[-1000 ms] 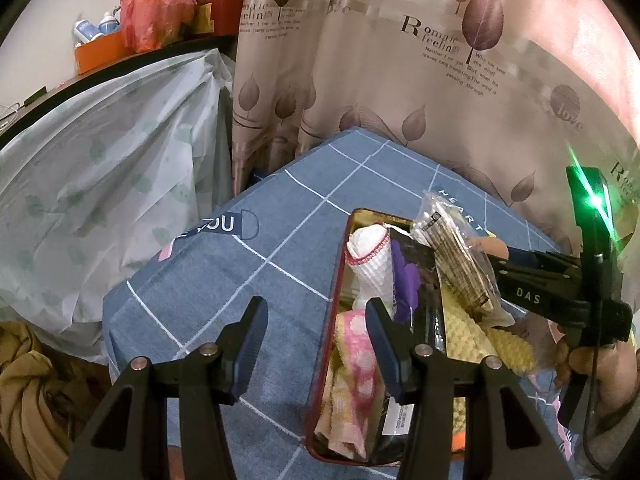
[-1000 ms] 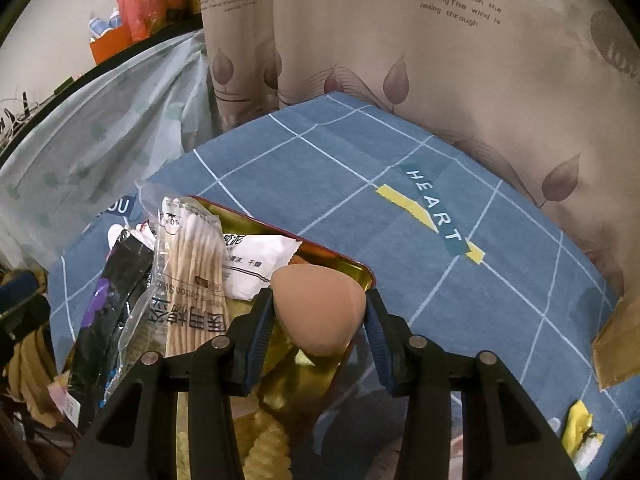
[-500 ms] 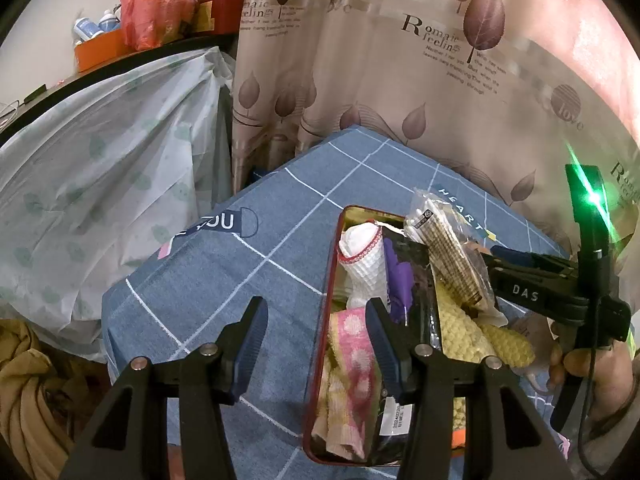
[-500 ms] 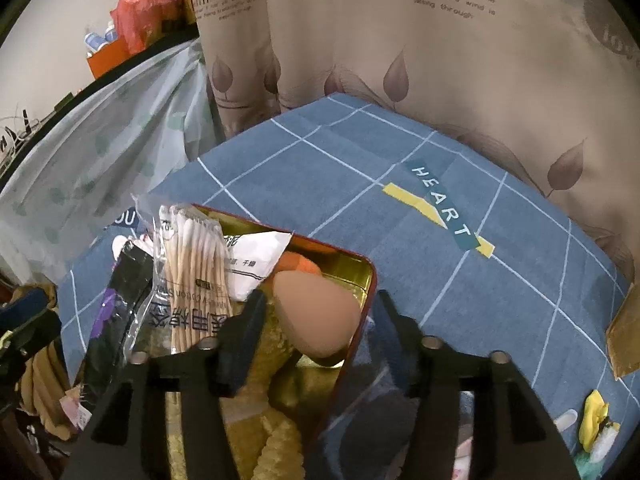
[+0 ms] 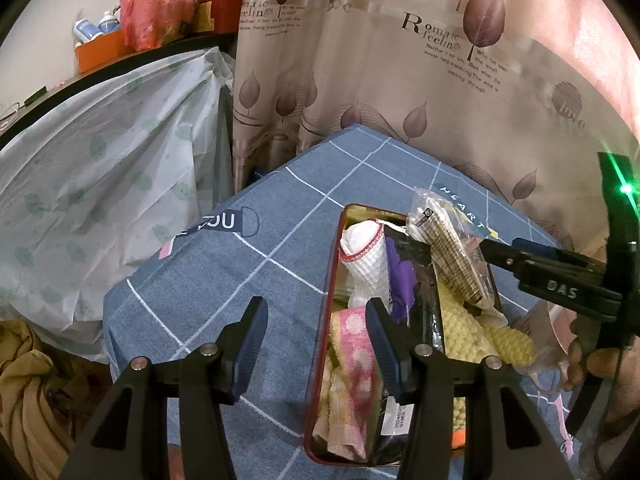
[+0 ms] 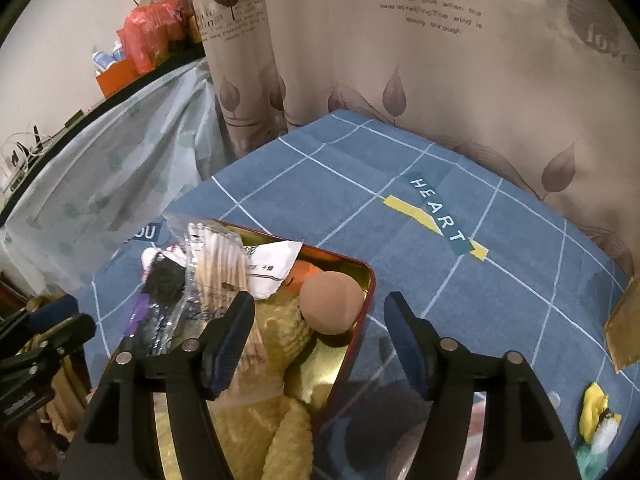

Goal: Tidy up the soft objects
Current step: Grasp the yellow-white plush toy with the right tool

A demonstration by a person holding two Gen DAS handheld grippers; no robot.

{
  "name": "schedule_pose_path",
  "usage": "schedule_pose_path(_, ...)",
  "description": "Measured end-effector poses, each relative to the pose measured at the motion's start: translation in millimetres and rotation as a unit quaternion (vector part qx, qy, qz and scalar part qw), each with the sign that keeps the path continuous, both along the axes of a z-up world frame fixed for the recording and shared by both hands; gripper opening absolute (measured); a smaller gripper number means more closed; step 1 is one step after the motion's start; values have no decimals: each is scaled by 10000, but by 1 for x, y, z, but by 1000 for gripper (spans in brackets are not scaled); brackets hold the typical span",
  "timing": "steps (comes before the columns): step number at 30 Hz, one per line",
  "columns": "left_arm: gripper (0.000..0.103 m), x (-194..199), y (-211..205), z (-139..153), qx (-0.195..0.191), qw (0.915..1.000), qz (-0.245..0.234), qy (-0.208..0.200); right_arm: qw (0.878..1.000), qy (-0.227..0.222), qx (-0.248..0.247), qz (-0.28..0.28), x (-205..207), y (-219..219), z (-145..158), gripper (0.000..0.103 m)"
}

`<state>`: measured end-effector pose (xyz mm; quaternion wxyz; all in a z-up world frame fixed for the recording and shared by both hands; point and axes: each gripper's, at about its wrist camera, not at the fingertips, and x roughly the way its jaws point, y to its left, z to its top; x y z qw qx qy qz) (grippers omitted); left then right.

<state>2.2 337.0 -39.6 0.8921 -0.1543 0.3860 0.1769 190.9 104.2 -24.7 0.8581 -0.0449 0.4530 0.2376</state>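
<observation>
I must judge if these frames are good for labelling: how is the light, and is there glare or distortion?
Left wrist view: dim warm light, a green lamp flare at the right edge, strong fisheye bending with black corners. Right wrist view: equally dim, the cotton swab pack and edges soft, the gold tray reflecting mildly.

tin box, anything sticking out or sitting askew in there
Yes: the cotton swab pack lies tilted, its end poking above the tin box rim. The yellow cloth spills over the side near the right claw, whose jaws are opening.

glossy gold metal tin (image 6: 362, 280), matt smooth sponge (image 6: 330, 303), crinkly clear plastic packet (image 5: 444, 240).
</observation>
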Motion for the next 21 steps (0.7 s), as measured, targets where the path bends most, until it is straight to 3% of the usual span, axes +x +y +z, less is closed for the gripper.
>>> schedule_pose_path(6,52,0,-4,0,80,10000,9,1,9997,-110,114,-162,-20,-30,20,65)
schedule_pose_path(11,52,-1,-8,3,184,9998,29,-5,9980,-240,-21,-582,-36,-85,31,65)
schedule_pose_path(21,52,-2,-14,5,365,9993,35,5,9836,-16,-555,-1717,-43,-223,9,67)
